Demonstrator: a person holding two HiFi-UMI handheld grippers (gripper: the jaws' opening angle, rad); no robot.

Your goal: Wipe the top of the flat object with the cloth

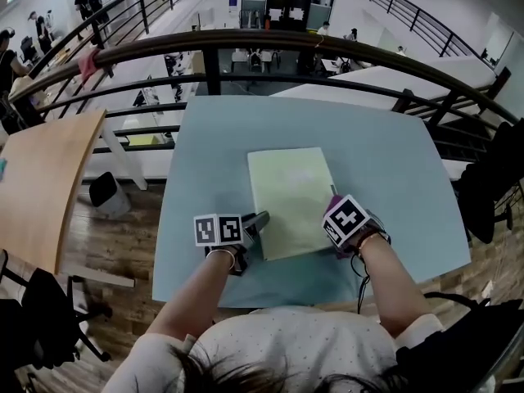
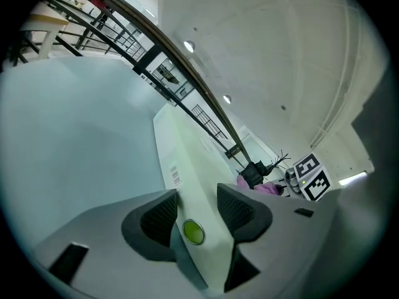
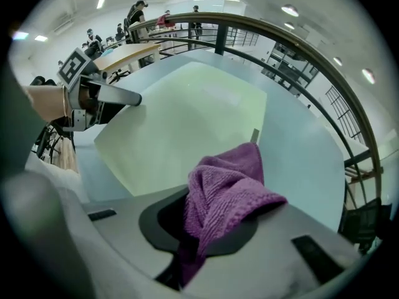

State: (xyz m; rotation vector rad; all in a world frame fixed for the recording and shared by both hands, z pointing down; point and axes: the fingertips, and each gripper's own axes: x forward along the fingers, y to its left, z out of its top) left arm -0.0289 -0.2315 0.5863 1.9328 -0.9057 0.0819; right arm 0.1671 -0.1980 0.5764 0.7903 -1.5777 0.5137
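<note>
A pale green flat object (image 1: 291, 195) lies in the middle of a light blue table (image 1: 385, 162). At its near left corner my left gripper (image 1: 260, 219) is shut on its edge. In the left gripper view the object (image 2: 187, 161) runs between both pads, by a round green snap (image 2: 192, 232). My right gripper (image 1: 334, 207) is at the near right corner, shut on a purple cloth (image 3: 227, 185). The cloth bunches out of the jaws and hangs over the object's near right edge (image 3: 187, 117). The left gripper (image 3: 115, 95) shows at the far corner in the right gripper view.
A dark curved railing (image 1: 286, 43) runs just past the table's far edge, with a lower floor beyond it. A wooden table (image 1: 41, 178) stands to the left. Dark chairs sit at the right (image 1: 491, 187) and near left (image 1: 49, 318).
</note>
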